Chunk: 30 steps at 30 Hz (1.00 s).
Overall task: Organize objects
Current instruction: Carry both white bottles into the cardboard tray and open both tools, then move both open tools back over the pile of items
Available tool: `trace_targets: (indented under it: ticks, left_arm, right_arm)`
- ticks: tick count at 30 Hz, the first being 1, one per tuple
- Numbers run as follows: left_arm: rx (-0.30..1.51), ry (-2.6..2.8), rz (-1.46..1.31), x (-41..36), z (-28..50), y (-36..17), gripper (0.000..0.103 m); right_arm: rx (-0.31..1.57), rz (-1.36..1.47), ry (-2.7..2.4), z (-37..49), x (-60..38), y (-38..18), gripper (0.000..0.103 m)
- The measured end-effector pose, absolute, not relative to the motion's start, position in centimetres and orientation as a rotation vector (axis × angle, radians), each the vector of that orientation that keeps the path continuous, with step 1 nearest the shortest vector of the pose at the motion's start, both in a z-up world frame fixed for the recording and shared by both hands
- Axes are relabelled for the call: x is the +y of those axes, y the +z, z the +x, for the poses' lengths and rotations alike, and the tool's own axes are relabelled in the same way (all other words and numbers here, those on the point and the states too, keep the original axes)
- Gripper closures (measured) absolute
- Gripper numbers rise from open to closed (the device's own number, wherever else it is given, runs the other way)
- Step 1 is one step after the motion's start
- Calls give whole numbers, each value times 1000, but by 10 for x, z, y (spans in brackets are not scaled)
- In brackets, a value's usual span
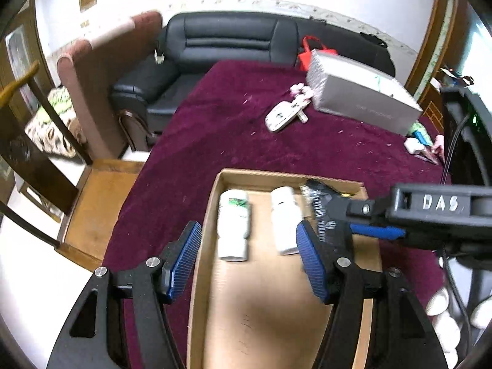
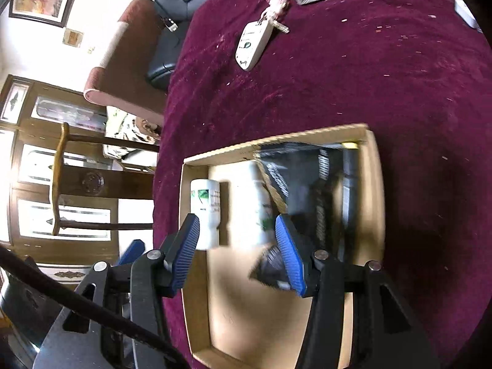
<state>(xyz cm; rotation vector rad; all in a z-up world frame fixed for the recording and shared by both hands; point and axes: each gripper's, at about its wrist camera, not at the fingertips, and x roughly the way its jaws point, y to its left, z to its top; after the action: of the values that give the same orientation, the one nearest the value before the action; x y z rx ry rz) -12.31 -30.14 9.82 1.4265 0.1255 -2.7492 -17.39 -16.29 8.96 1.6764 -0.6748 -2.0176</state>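
An open cardboard tray [image 1: 212,203] [image 2: 276,138] lies on the maroon tablecloth [image 1: 233,117]. Two white bottles lie side by side in it: one with a green label [image 1: 233,224] [image 2: 206,212] by the left wall, and another [image 1: 285,218] [image 2: 256,203] beside it. Black comb-like items [image 1: 319,206] [image 2: 307,184] fill the tray's right side. My left gripper [image 1: 247,230] hovers open over the bottles with nothing between its blue pads. My right gripper [image 2: 237,224] also stands open above the tray, holding nothing. Its black body [image 1: 439,206] reaches in from the right in the left wrist view.
A white key fob with a pink charm [image 1: 281,117] [image 2: 252,44] lies on the cloth beyond the tray. A grey box [image 1: 363,98] and a red bag [image 1: 307,52] stand at the back, small items [image 1: 421,144] far right. Black sofa [image 1: 215,49] behind; wooden chair [image 1: 101,203] left.
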Motion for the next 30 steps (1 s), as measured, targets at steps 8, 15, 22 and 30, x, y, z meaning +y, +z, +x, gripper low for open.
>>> trace_targets:
  ticks: [8, 15, 22, 30]
  left_arm:
    - [22, -2858, 1450, -222, -112, 119, 45]
    - [-90, -2932, 1520, -135, -104, 121, 45]
    - [-140, -2937, 1612, -70, -96, 106, 45]
    - [-130, -2877, 1785, -31, -87, 58, 45]
  right_arm:
    - [-739, 1623, -2080, -134, -88, 104, 51]
    - [-789, 1612, -2154, -104, -7, 108, 48]
    - [-858, 1616, -2216, -79, 70, 103, 49]
    - [-963, 1653, -2261, -50, 146, 81, 49]
